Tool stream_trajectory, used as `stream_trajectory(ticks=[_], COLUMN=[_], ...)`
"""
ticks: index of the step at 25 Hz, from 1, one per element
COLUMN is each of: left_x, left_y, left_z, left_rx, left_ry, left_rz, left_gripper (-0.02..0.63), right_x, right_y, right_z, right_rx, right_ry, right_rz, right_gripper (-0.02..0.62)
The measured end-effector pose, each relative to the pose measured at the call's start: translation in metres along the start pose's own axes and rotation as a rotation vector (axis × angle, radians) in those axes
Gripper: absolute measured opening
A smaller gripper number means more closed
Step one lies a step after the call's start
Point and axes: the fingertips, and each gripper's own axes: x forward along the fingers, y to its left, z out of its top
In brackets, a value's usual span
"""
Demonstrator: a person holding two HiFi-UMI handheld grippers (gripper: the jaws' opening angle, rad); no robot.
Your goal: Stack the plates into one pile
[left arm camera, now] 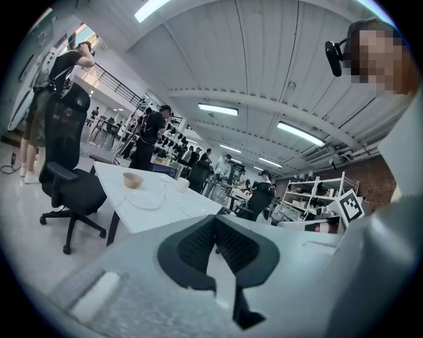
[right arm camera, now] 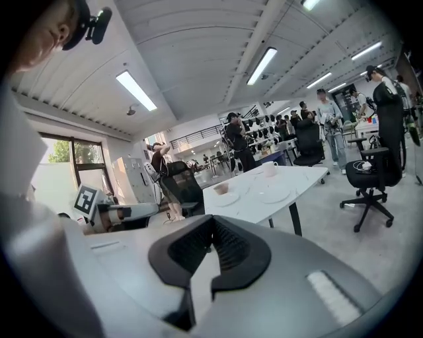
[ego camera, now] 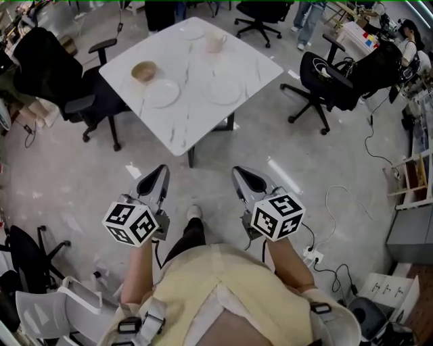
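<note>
Ahead stands a white marble table point(ego camera: 196, 128). One white plate point(ego camera: 162, 93) lies on its left part and a second plate point(ego camera: 223, 90) to the right of it. A third plate point(ego camera: 191, 32) lies near the far edge. A tan bowl point(ego camera: 144, 71) and a pale cup point(ego camera: 215, 42) also stand on the table. My left gripper point(ego camera: 162, 170) and right gripper point(ego camera: 238, 173) hover side by side over the floor, well short of the table. Both are shut and hold nothing. The left gripper view shows its jaws point(left arm camera: 215, 221) closed together, and the right gripper view shows the same point(right arm camera: 211, 221).
A black office chair point(ego camera: 67, 88) stands at the table's left and another point(ego camera: 325, 81) at its right. A third chair point(ego camera: 257, 13) is beyond the table. Cables point(ego camera: 338, 203) trail on the floor to my right. A white chair point(ego camera: 54, 304) is at the lower left. People stand in the background.
</note>
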Motion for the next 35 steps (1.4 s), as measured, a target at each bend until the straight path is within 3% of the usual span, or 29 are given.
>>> stream_trajectory(ticks=[3, 5, 8, 20, 30, 35], left_x=[0.024, 0.038, 0.055, 0.095, 0.13, 0.148], left_y=[0.021, 0.035, 0.055, 0.133, 0.187, 0.205], left_z=[0.01, 0.015, 0.021, 0.041, 0.041, 0.035], left_rx=[0.006, 0.008, 0.003, -0.069, -0.193, -0.217], left_ry=[0.013, 0.031, 0.051, 0.079, 0.108, 0.126], left_rz=[0.006, 0.007, 0.017, 0.052, 0.096, 0.164], left_gripper=[0.002, 0.058, 0.064, 0.162, 0.179, 0.179], right_x=[0.027, 0.044, 0.068, 0.151, 0.196, 0.227], right_y=[-0.011, -0.016, -0.023, -0.029, -0.037, -0.053], right_z=[0.012, 0.018, 0.024, 0.036, 0.036, 0.051], right_rx=[0.007, 0.007, 0.018, 0.027, 0.01, -0.01], right_ry=[0.004, 0.015, 0.029, 0.082, 0.156, 0.162], right_rz=[-0.006, -0.006, -0.008, -0.012, -0.006, 0.027], right_gripper=[0.003, 0.003, 0.003, 0.003, 0.003, 0.003])
